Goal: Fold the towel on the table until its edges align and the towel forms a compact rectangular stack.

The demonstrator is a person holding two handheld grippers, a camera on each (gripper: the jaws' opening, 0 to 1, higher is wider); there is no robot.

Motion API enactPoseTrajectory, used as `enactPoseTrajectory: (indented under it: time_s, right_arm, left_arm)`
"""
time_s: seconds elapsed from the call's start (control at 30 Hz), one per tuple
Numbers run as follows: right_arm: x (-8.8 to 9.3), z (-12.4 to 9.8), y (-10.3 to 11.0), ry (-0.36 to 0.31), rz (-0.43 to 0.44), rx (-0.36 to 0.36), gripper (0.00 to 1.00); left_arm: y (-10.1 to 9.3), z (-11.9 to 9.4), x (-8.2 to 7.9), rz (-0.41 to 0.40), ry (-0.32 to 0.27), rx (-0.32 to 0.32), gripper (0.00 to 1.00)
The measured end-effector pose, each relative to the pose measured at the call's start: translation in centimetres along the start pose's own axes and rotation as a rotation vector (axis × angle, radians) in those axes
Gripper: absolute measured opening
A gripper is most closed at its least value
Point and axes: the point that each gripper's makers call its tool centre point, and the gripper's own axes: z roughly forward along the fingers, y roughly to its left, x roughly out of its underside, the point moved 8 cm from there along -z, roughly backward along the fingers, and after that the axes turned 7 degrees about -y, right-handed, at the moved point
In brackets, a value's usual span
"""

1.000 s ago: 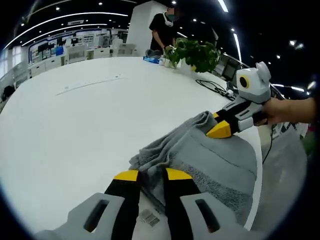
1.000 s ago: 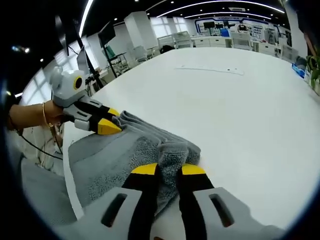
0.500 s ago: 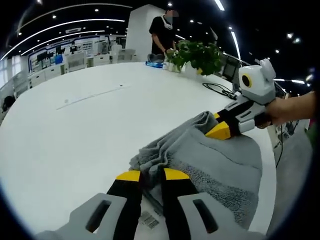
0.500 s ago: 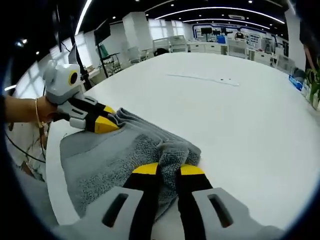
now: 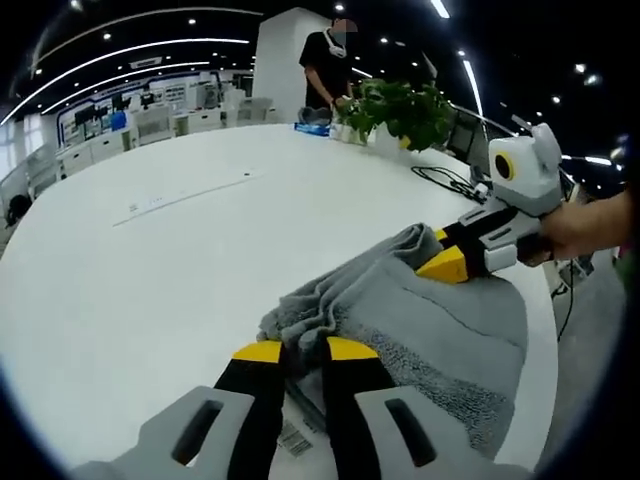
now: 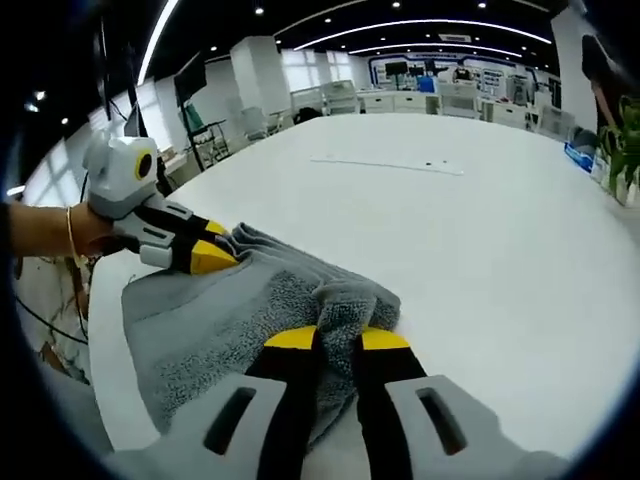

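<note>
1. Two grippers are seen pinching one grey terry-cloth towel (image 5: 420,320) that lies bunched at the near edge of a large white round table (image 5: 150,270).
2. In the left gripper view, the left gripper (image 5: 295,352) rises from the bottom centre; its yellow-tipped black fingers (image 5: 258,352) are clenched on a rumpled corner of the towel, with grey folds caught in the narrow gap.
3. At the right of that view, the right gripper (image 5: 447,266) is held by a hand (image 5: 580,228), its yellow tip pressed into the raised far fold of the towel.
4. In the right gripper view, the right gripper (image 6: 338,342) is clamped on a thick bunched fold of the towel (image 6: 230,320) at lower centre.
5. At the left of that view, the left gripper (image 6: 210,258) grips the towel's far corner, held by a hand (image 6: 85,232) with a bracelet.
6. A green leafy potted plant (image 5: 395,108) stands at the table's far edge, upper centre in the left gripper view.
</note>
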Motion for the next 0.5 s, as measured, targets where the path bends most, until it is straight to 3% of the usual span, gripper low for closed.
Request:
enactPoseTrajectory:
  time_s: [0.13, 0.23, 0.5]
  right_arm:
    - [-0.2, -1.5, -0.1, -0.057, 0.049, 0.012, 0.16]
    - [-0.7, -3.0, 0.2, -0.089, 0.034, 0.008, 0.25]
    - [-0.9, -9.2, 2.0, -0.163, 0.004, 0.0, 0.34]
  left_arm:
    - [0.2, -0.8, -0.4, -0.022, -0.026, -0.035, 0.23]
    - [0.4, -2.1, -1.1, -0.042, -0.061, -0.076, 0.34]
    - [-2.8, -6.5, -1.7, -0.025, -0.131, -0.028, 0.49]
